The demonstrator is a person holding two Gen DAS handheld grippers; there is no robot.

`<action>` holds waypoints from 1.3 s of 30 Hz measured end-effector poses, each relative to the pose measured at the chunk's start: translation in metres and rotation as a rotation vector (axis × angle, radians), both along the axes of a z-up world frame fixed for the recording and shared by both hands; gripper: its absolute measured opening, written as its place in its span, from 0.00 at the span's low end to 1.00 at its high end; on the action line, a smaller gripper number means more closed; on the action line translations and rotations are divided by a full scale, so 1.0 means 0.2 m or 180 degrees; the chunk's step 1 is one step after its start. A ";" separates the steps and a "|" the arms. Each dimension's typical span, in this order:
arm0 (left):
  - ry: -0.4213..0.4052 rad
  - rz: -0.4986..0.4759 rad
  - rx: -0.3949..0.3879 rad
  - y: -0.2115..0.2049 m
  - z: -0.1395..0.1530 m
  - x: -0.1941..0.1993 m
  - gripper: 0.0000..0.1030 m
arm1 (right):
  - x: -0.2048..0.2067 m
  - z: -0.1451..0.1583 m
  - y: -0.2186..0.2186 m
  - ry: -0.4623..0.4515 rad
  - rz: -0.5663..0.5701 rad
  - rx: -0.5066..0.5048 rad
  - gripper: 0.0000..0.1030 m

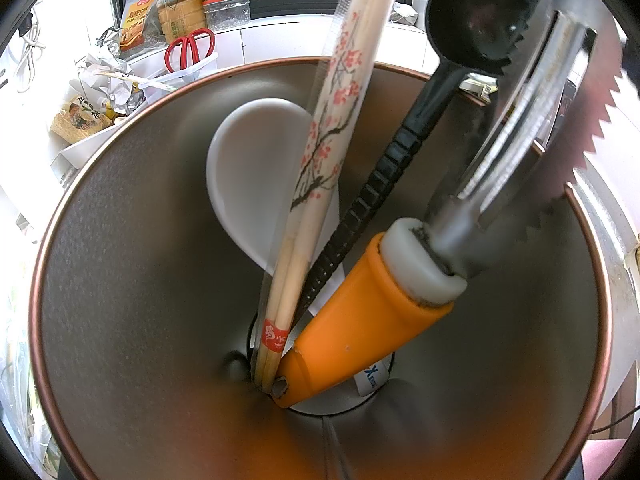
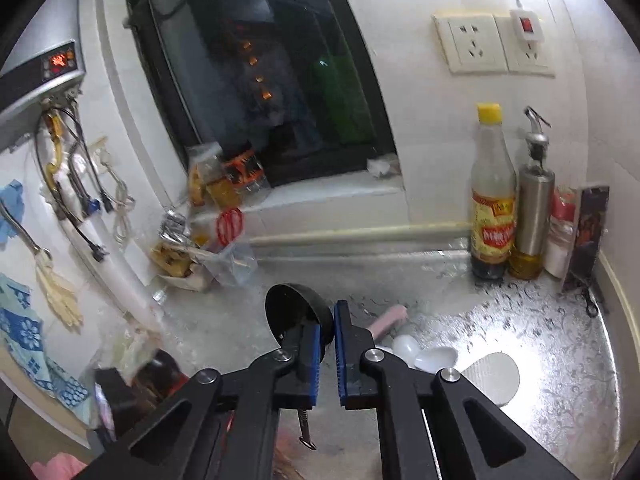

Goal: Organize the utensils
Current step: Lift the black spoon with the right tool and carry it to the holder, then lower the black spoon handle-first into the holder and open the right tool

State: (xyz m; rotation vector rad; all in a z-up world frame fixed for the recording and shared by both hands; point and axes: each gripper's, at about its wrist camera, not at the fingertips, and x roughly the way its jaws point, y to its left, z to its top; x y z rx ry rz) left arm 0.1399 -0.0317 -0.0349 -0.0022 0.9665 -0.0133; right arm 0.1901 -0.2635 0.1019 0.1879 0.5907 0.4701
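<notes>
- The holder [image 1: 120, 280], a metal cup with a copper rim, fills the left wrist view. It already holds four utensils standing on end, so I judge the task to be well along.
- In it are a black ladle [image 1: 400, 160], an orange-handled peeler [image 1: 360, 320], a white spoon [image 1: 252, 176] and a wrapped pair of chopsticks [image 1: 320, 168]. All of them lean against one another.
- The bench [image 2: 552, 340], covered in silver foil, shows only in the right wrist view, and with it what is left to do.
- Still lying there are a white paddle [image 2: 494, 376], some small white spoons [image 2: 434, 358] and a pink handle [image 2: 392, 316], all near one another, just beyond the right gripper.
- The right gripper [image 2: 329, 316] has its fingers nearly together. They appear to pinch a black scoop [image 2: 292, 308], whose round bowl stands up at the tips. It looks like the next piece for the holder.
- The left wrist view alone shows what is inside the holder. In the right wrist view a dark blur at the lower left may be the holder, but I cannot tell.
- The left gripper's fingers show in neither view, so I cannot tell their state.
</notes>
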 end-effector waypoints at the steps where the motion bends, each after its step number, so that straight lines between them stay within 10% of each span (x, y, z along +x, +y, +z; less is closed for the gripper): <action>1: 0.0000 -0.0001 -0.0001 0.00 0.00 0.00 0.87 | -0.01 0.03 0.00 -0.0044 0.0031 0.0040 0.07; 20: 0.0000 -0.0002 -0.0001 0.00 0.00 0.00 0.87 | -0.25 0.70 0.26 -0.1122 0.0871 0.0511 0.07; 39: -0.0002 0.0000 -0.0001 0.00 0.00 0.00 0.87 | -0.21 0.35 0.61 -0.0530 0.1206 -0.0032 0.07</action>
